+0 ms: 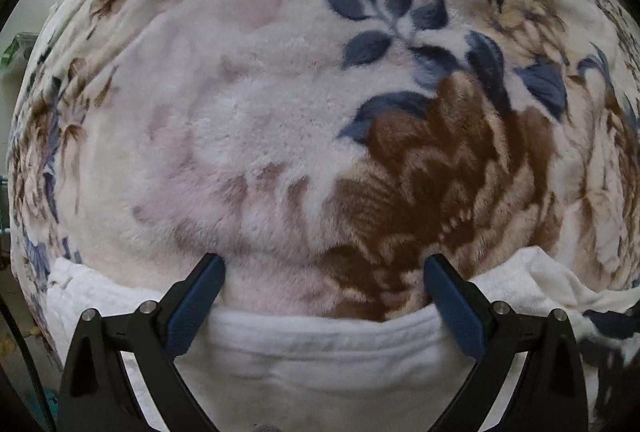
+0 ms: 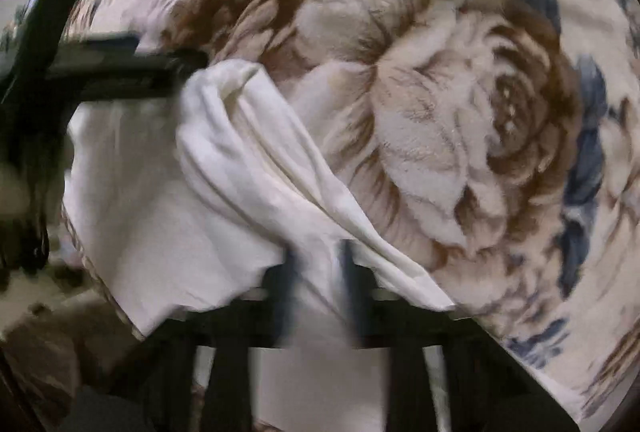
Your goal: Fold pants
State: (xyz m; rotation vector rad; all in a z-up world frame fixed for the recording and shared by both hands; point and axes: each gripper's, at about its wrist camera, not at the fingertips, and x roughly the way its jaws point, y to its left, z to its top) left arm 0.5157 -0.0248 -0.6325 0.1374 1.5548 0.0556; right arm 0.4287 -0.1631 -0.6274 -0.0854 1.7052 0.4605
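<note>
Left gripper point(image 1: 324, 264): jaws spread wide, released, nothing between the blue pads point(image 1: 192, 306); the tips hover over the floral blanket point(image 1: 248, 119), just above the folded edge of the white pants point(image 1: 320, 348), which runs across the bottom of the left wrist view. Right gripper point(image 2: 318, 272): jaws drawn almost together and clenched on a fold of the white pants, blurred by motion, at lower centre of the right wrist view; the cloth rises from the grip in a twisted band toward the upper left; the rest lies flat at left. A dark bar point(image 2: 120, 71) crosses the upper left, its identity unclear. No containers appear in either view.
</note>
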